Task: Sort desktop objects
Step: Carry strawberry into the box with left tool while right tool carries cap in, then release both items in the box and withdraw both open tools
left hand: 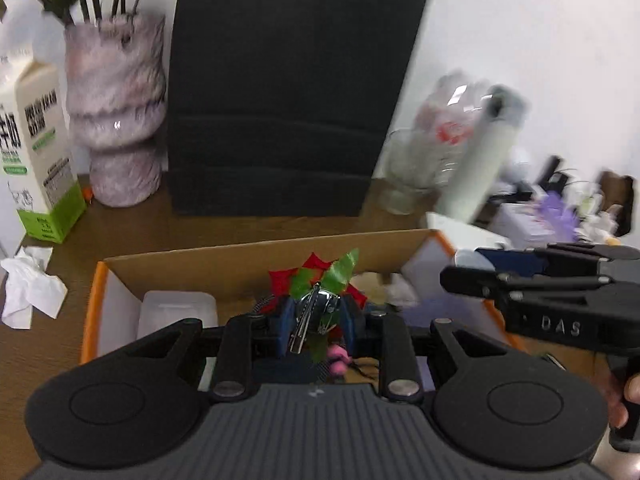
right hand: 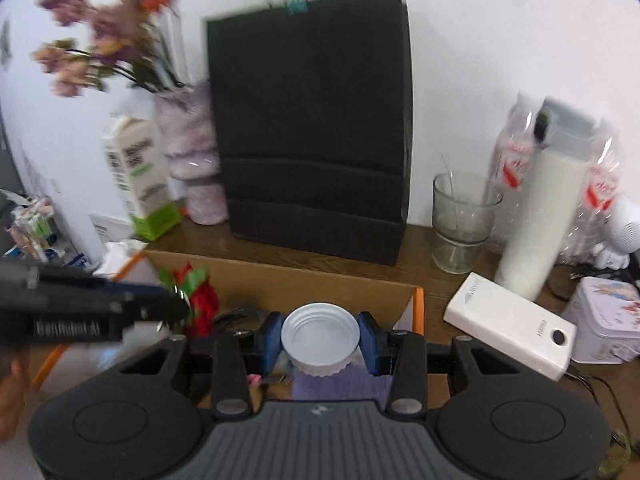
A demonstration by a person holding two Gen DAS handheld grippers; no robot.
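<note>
My left gripper [left hand: 316, 316] is shut on a flower ornament [left hand: 320, 304], a shiny metal piece with red petals and green leaves. It hangs above an open cardboard box [left hand: 240, 264] with orange edges. My right gripper [right hand: 320, 334] is shut on a white ribbed lid [right hand: 319, 330], its hollow side facing the camera, over the right end of the same box [right hand: 320, 280]. In the left wrist view the right gripper [left hand: 456, 276] reaches in from the right. In the right wrist view the left gripper [right hand: 176, 308] comes in from the left with the flower ornament [right hand: 202, 300].
Inside the box lie a white plastic tub [left hand: 176, 312], something purple [right hand: 340, 386] and a pink bit [left hand: 338, 360]. Behind it stand a black paper bag [right hand: 316, 140], a vase [left hand: 116, 128], a milk carton [left hand: 36, 148], a glass [right hand: 460, 220] and a white bottle [right hand: 540, 216]. A white power bank [right hand: 508, 324], a tin [right hand: 608, 320] and a tissue [left hand: 32, 288] lie nearby.
</note>
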